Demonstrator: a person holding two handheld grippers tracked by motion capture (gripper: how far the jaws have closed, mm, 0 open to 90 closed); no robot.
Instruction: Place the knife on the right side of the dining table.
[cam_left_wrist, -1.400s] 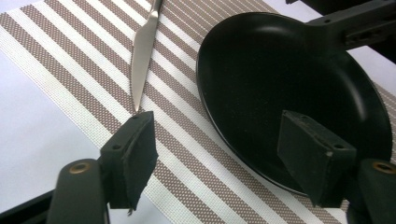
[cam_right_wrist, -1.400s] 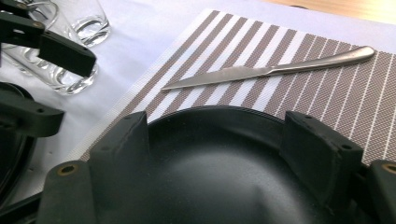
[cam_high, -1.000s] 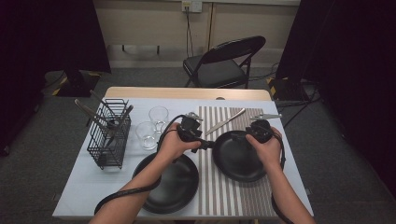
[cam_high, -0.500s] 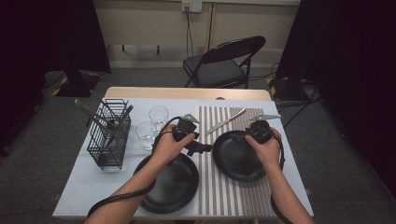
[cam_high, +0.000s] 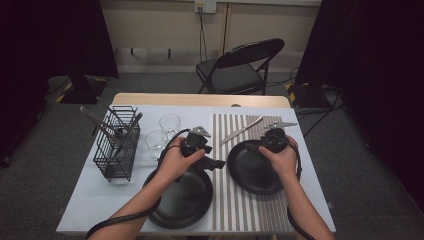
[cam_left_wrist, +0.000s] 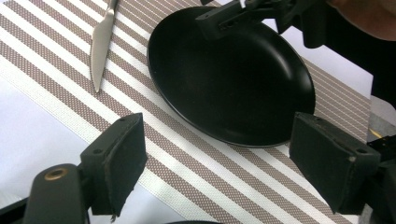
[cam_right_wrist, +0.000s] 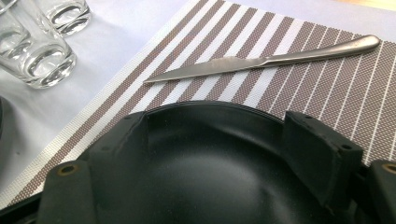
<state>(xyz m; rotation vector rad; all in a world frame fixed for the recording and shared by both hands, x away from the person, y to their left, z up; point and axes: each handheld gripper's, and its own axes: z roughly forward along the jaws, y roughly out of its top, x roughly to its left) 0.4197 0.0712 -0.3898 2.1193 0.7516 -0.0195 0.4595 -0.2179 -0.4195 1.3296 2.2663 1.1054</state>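
— What are my fingers doing?

— I have the left gripper with its fingers spread wide and nothing between them, hanging above the striped placemat just left of the black plate. The right gripper also has its fingers spread, one on each side of my view over the plate's far rim; whether they touch the rim I cannot tell from here.

— And where is the plate?

— It lies flat on the placemat, on the desk. Beyond the plate lies a knife, also on the placemat. To the plate's left, off the placemat, sits a second black plate under my left forearm. Farther left of the plate stand two glasses, then a wire basket.
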